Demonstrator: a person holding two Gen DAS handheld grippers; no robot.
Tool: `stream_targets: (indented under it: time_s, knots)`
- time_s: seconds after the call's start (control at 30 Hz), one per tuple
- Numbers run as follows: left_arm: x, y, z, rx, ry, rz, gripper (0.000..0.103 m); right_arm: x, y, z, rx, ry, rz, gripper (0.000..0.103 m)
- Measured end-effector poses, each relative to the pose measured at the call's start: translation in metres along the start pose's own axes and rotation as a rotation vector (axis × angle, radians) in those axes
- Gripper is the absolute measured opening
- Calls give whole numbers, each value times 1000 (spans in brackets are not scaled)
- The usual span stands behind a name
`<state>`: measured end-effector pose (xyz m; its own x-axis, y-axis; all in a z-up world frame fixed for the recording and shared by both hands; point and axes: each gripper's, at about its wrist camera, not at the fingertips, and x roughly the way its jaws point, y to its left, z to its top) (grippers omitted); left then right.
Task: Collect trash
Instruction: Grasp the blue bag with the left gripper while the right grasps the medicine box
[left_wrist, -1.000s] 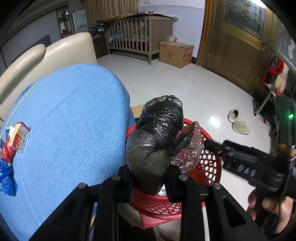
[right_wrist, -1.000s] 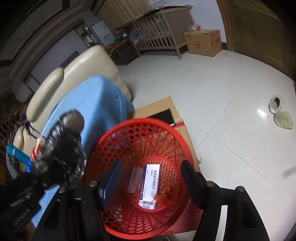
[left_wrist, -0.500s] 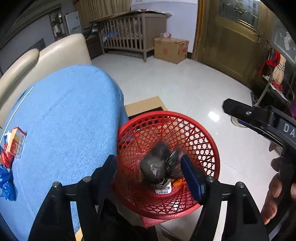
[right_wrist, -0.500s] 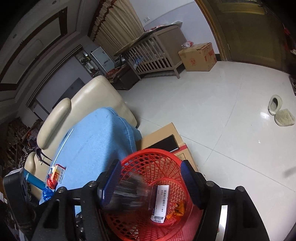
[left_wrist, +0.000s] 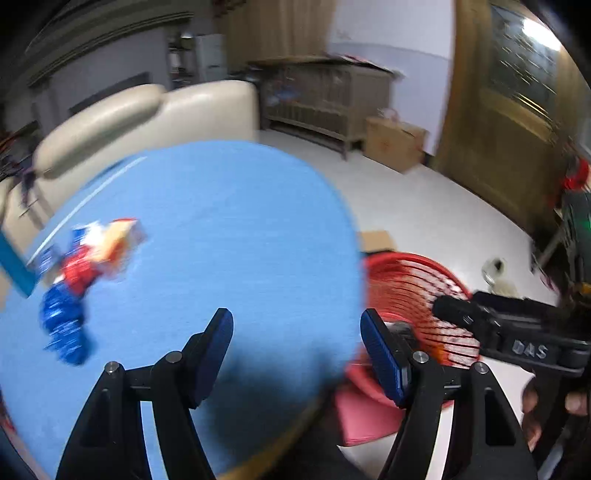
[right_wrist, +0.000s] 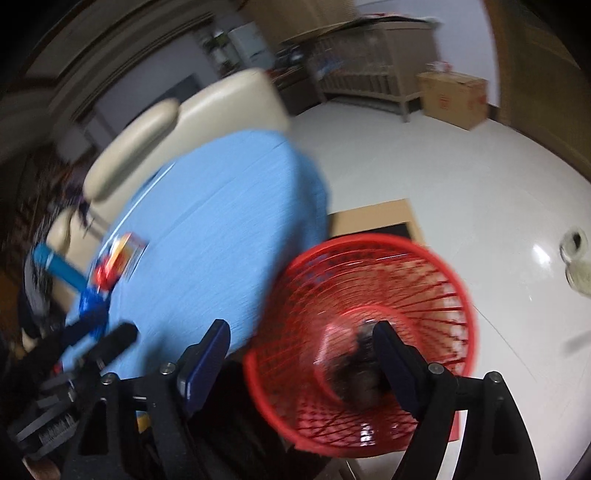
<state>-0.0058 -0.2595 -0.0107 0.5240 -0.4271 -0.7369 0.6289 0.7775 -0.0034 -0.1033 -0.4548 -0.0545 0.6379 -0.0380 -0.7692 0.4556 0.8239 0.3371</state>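
Both views are motion-blurred. A red mesh basket (right_wrist: 373, 332) stands on the floor beside the blue round table (left_wrist: 207, 236); a black plastic bag (right_wrist: 356, 373) lies in its bottom. On the table's left side sit a small orange-and-white box (left_wrist: 118, 236), a red wrapper (left_wrist: 79, 273) and a blue wrapper (left_wrist: 64, 325); they also show in the right wrist view (right_wrist: 110, 269). My left gripper (left_wrist: 297, 350) is open and empty over the table's near edge. My right gripper (right_wrist: 301, 362) is open and empty over the basket's left rim.
A cream sofa (left_wrist: 147, 114) stands behind the table. A wooden crib (left_wrist: 325, 99) and a cardboard box (left_wrist: 395, 144) are at the back wall. Flat cardboard (right_wrist: 373, 218) lies under the basket. Slippers (right_wrist: 576, 258) lie on the white floor.
My left gripper opened and dropped the black bag into the red basket, then swung left over the blue table. My right gripper also swung left.
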Motion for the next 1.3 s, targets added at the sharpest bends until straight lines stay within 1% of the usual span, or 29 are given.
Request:
stream_targets:
  time_s: [0.07, 0.13, 0.23, 0.4, 0.47, 0.6, 0.7, 0.73, 0.77, 0.8, 0.87, 0.93, 1.0, 1.1, 1.2, 1.3]
  knots:
    - [-6, 30, -7, -57, -10, 52, 72, 7, 26, -4, -54, 23, 37, 84]
    - [-10, 61, -15, -121, -14, 101, 72, 10, 45, -7, -97, 32, 51, 84]
    - [-12, 109, -25, -246, -18, 194, 72, 17, 80, -13, -183, 51, 73, 85]
    - [-9, 183, -39, -442, -20, 283, 73, 31, 127, -23, -323, 93, 92, 85]
    - [-2, 202, -39, -486, -20, 298, 73, 38, 144, -27, -367, 125, 95, 85]
    - [27, 229, -33, -516, 26, 319, 73, 51, 165, -31, -412, 149, 80, 85]
    - [55, 244, -31, -520, 69, 311, 73, 59, 174, -29, -412, 171, 74, 85]
    - [61, 248, -35, -520, 72, 289, 51, 61, 175, -28, -408, 184, 65, 85]
    - [63, 251, -36, -519, 79, 275, 26, 66, 178, -26, -402, 205, 46, 85]
    - [67, 256, -40, -526, 84, 241, 25, 70, 180, -24, -396, 218, 29, 85]
    - [59, 259, -42, -522, 54, 222, 23, 80, 184, -16, -371, 241, -11, 85]
    - [53, 262, -48, -514, 42, 234, 22, 91, 190, -5, -336, 247, -33, 85]
    - [46, 266, -56, -517, 35, 241, 22, 100, 199, 7, -316, 246, -37, 85]
    - [31, 273, -72, -534, 22, 258, 22, 117, 225, 26, -306, 236, -20, 85]
    - [22, 278, -83, -542, 13, 272, 22, 136, 258, 45, -278, 243, 32, 85]
    - [16, 281, -91, -540, 4, 282, 22, 157, 293, 64, -226, 231, 54, 85]
